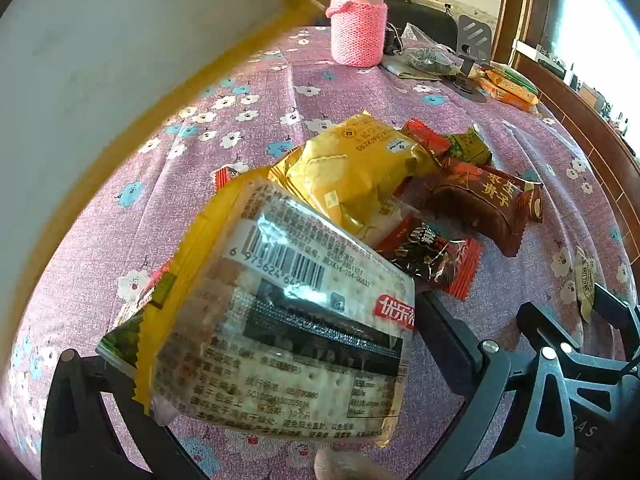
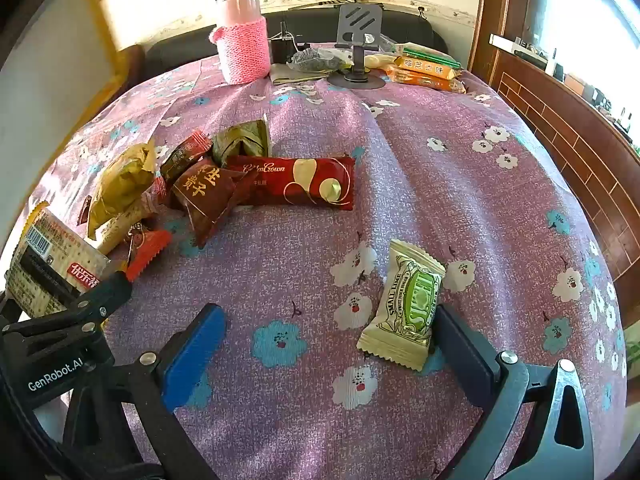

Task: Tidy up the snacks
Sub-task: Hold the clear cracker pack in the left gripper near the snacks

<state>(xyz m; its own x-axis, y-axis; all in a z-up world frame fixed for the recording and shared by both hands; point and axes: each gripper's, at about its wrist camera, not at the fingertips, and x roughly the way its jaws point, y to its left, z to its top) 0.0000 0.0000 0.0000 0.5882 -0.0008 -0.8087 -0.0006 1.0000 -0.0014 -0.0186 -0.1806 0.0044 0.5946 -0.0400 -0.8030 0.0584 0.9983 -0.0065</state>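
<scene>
A clear cracker pack point(image 1: 288, 320) with a yellow end and a barcode lies tilted between the wide fingers of my left gripper point(image 1: 248, 332), leaning on the snack pile. The jaws stand at full width and no squeeze on the pack shows. Behind it lie a yellow packet point(image 1: 352, 176), a small red packet point(image 1: 432, 260) and a brown date packet point(image 1: 480, 200). My right gripper point(image 2: 332, 344) is open above the cloth. A pale green lime candy packet point(image 2: 404, 308) lies just inside its right finger point(image 2: 464, 348). A red Golden Crown bar point(image 2: 296, 184) lies farther back.
A purple floral cloth point(image 2: 400, 160) covers the table. At the far edge stand a pink bottle in a knitted sleeve point(image 2: 242, 40), a grey phone stand point(image 2: 356, 40), a clear bag point(image 2: 320, 60) and orange packs point(image 2: 428, 72). A fingertip point(image 1: 340, 462) shows below the cracker pack.
</scene>
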